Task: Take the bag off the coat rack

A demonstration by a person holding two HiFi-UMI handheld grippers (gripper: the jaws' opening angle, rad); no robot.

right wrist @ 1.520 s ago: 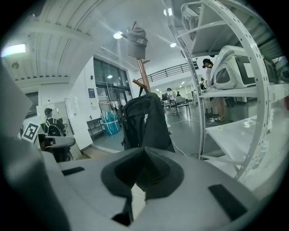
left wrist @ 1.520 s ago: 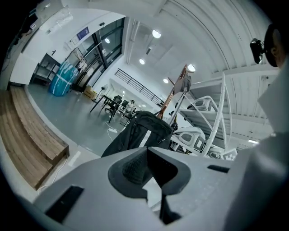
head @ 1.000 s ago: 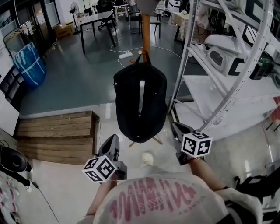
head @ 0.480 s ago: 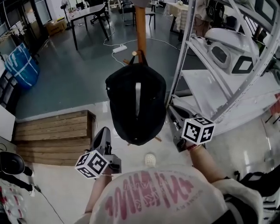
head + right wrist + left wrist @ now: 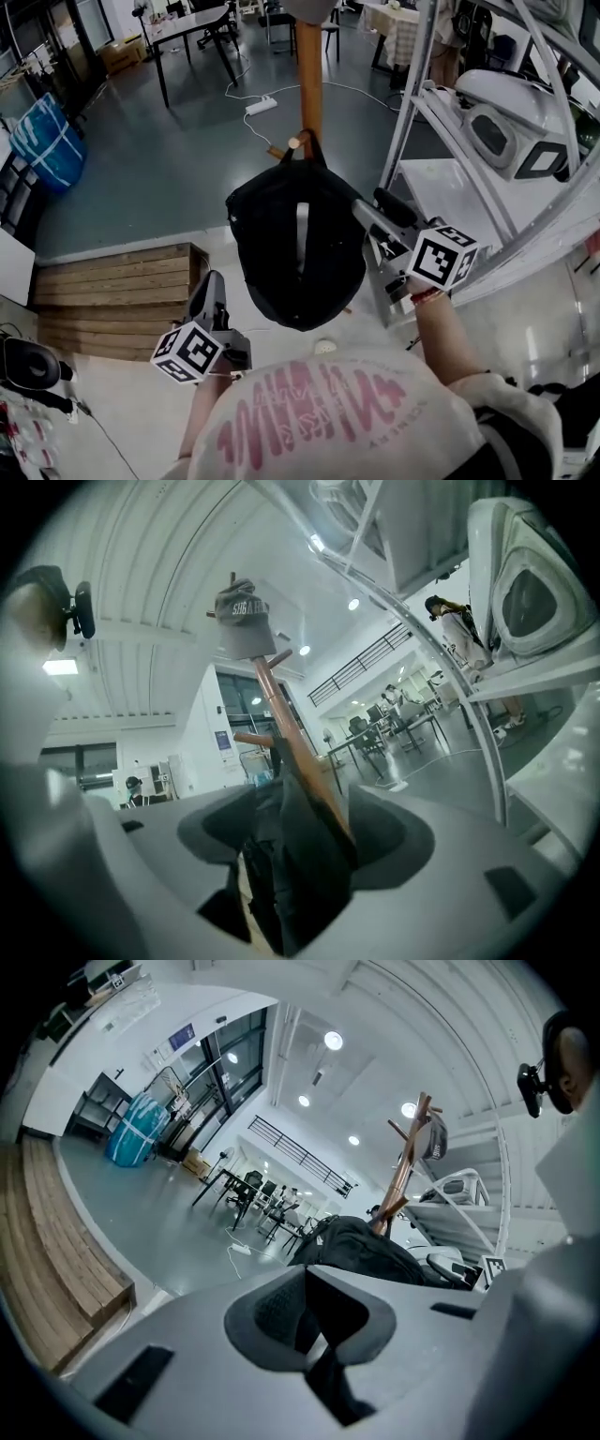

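Before the wooden rack [image 5: 309, 84], left gripper [image 5: 212, 284] gapes empty; right gripper [image 5: 373, 206] gapes astride the black bag [image 5: 277, 248].

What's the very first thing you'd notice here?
A big black bag hangs by its loop from a peg on the wooden coat rack, right in the middle. The right gripper is at its side with jaws apart, the left gripper sits lower, and a grey cap tops the rack.
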